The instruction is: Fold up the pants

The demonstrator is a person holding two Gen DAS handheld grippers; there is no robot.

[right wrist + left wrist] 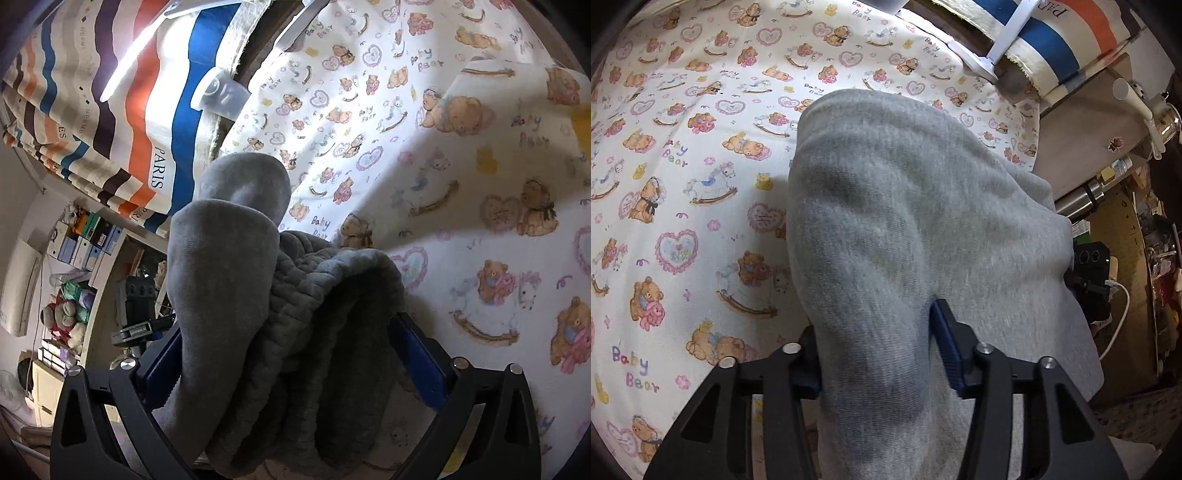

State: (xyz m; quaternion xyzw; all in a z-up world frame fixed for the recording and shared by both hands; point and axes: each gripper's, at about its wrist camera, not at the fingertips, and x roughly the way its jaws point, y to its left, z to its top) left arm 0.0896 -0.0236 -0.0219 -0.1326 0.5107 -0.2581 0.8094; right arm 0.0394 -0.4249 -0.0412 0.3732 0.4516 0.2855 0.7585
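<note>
Left gripper (879,354) clamped on cloth, angled down; right gripper (291,354) jaws wide around cloth.

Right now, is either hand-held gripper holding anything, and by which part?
Both hold the grey pants. The left hand-held gripper pinches a bunched fold; the right hand-held gripper has thick gathered layers between its pads. Which part of the pants cannot be told.

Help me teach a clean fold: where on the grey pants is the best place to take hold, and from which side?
Grip the grey pants at the near edge, coming from the side facing the cameras. There the cloth is already bunched into thick, graspable layers: the left gripper has a narrow bundle between its jaws, the right gripper the gathered, ribbed part. The far end drapes loose on the bear-print sheet.
</note>
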